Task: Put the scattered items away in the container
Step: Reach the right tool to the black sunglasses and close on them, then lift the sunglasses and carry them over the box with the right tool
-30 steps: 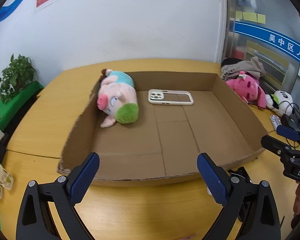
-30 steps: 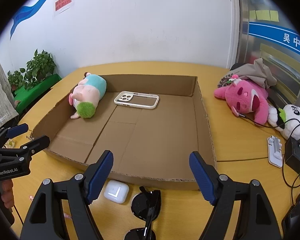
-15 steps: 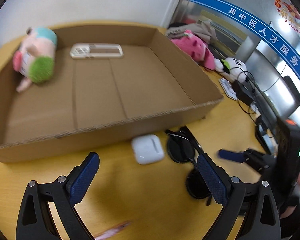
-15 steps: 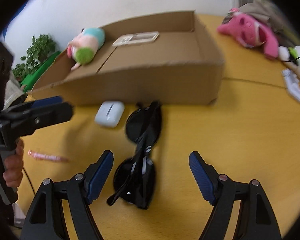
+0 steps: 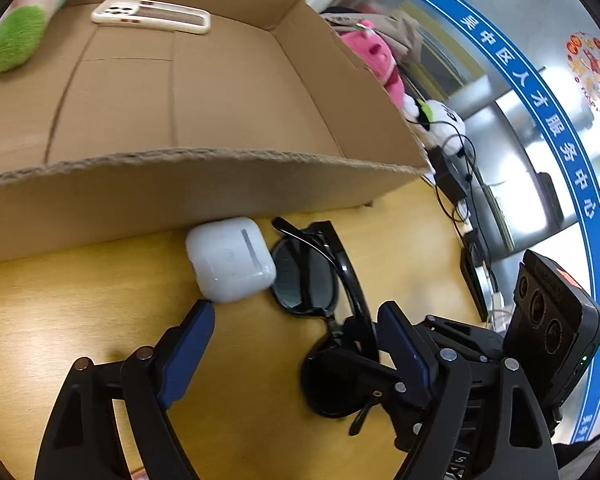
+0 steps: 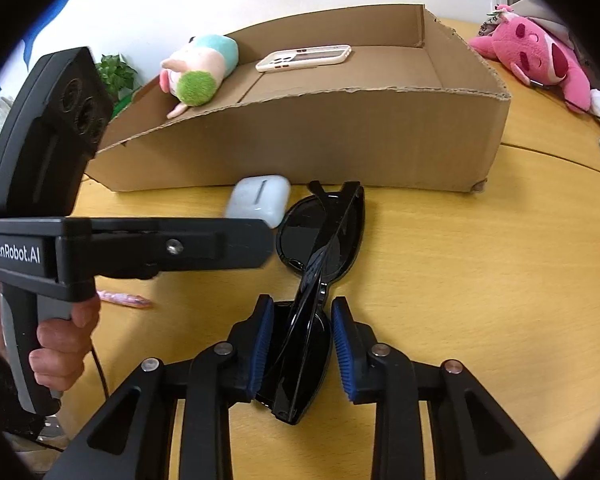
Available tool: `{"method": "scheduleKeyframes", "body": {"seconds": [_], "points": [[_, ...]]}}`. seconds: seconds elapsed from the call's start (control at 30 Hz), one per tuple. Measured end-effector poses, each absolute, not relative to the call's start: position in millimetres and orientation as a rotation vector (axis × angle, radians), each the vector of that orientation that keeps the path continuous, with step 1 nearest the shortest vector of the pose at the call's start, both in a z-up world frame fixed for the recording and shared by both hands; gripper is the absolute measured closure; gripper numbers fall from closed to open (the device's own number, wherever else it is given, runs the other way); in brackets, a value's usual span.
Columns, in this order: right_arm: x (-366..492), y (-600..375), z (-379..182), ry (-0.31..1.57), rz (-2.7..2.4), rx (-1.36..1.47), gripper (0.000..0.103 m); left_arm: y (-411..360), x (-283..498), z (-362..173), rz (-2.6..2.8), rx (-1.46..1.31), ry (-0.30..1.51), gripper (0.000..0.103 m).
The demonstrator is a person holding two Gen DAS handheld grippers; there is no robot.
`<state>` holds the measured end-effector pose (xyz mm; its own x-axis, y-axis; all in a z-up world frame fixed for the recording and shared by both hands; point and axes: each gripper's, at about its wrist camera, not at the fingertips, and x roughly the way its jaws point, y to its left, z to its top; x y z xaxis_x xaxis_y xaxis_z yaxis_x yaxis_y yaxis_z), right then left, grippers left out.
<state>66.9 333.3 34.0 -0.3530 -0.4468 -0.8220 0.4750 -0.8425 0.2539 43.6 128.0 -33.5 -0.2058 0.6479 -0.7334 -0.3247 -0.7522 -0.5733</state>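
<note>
Right wrist view: the right gripper [image 6: 300,344] is closing around the folded sunglasses [image 6: 320,248], pads not quite touching, so I'd squeeze gently; left gripper [image 5: 296,334] gapes, narrowing toward the earbud case [image 5: 230,258].

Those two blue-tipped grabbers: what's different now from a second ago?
Both dipped from above the box toward the table. The right gripper is closing around the sunglasses; the left gripper is narrowing near the white case. Everything inside the box stayed put.
</note>
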Motion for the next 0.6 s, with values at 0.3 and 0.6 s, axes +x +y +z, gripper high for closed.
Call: {"method": "scheduleKeyframes", "body": {"seconds": [0.3, 0.6], "points": [[82, 321, 48, 0.034, -2.143, 1.208, 0.093, 137, 52, -41, 1.889, -1.461, -0.417, 0.049], [92, 309, 52, 0.087, -2.111, 1.158, 0.094, 128, 59, -38, 1.893, -1.447, -0.428, 0.064]]}}
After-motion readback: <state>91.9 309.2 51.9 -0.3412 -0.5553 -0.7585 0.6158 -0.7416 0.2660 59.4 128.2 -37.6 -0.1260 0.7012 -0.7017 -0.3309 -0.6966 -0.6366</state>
